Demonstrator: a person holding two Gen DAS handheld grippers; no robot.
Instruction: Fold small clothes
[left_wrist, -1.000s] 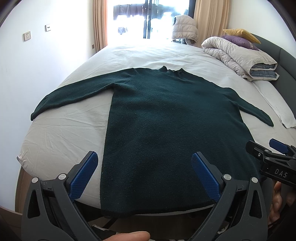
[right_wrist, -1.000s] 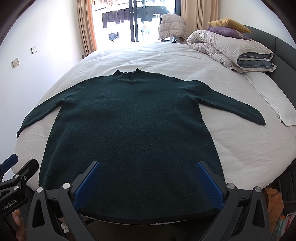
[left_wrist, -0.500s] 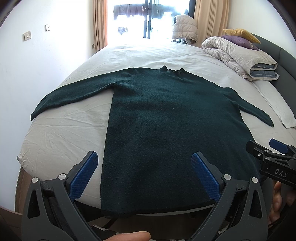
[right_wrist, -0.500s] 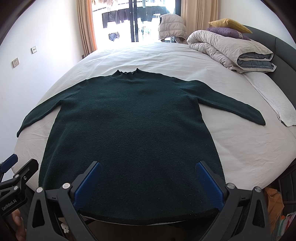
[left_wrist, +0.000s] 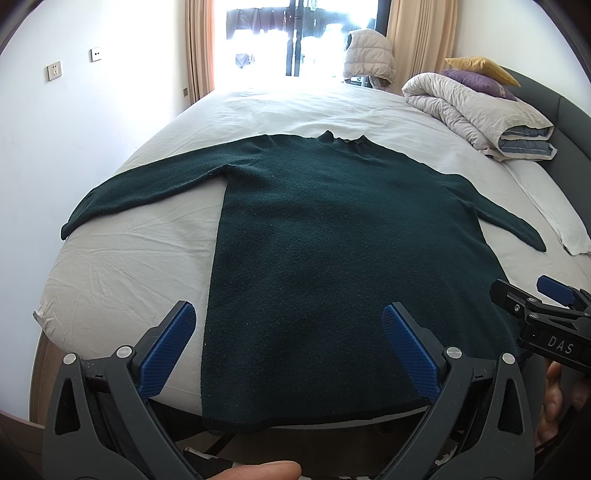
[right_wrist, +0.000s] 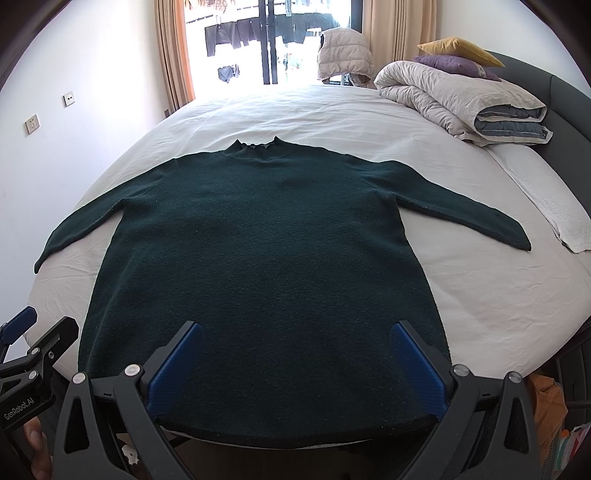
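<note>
Two grippers hover side by side at the foot of the bed, both with their blue-padded fingers spread wide and holding nothing. The left gripper sits over the sweater's left hem corner, one finger above bare sheet and the other above the knit. The dark green sweater lies flat and face up in the middle of the bed, collar toward the window, both sleeves stretched outward, hem at the near edge. The right gripper hangs over the hem's right half, both fingers above the fabric. Farther right, a rolled duvet rests near the headboard with two pillows stacked on it.
</note>
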